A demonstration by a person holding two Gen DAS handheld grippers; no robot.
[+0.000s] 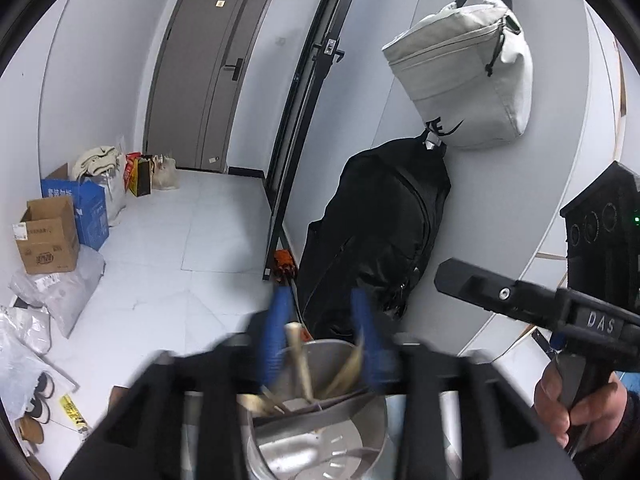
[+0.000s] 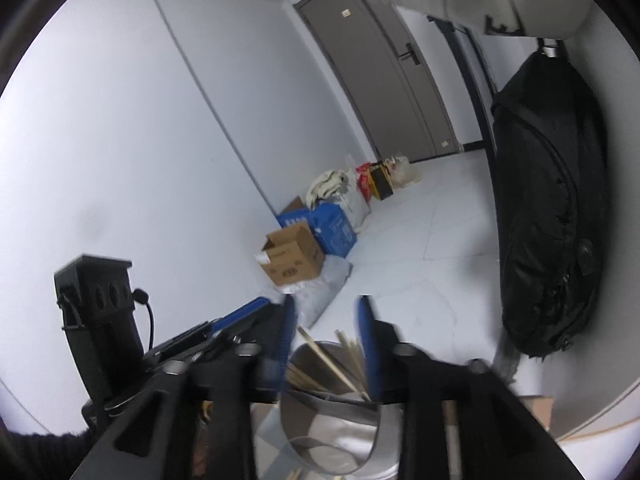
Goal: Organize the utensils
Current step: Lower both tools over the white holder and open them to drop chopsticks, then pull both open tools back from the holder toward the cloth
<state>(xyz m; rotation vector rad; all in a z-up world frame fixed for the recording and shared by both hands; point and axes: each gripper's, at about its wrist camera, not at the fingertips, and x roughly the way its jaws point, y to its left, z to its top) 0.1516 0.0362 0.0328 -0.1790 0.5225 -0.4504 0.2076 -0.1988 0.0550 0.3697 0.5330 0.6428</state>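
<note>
Below both grippers stands one steel utensil holder [image 1: 320, 432], with a divider inside and several chopsticks [image 1: 300, 360] leaning in it, too blurred to count. Left gripper [image 1: 320, 336] and right gripper [image 2: 326, 340] each hang partly open above its rim, gripping nothing.

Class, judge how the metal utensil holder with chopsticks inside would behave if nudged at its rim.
The metal utensil holder looks thin-walled, so probably light. Its smooth, shiny wall may slide. Chopsticks lean past the rim, so they would likely rattle or shift.
</note>
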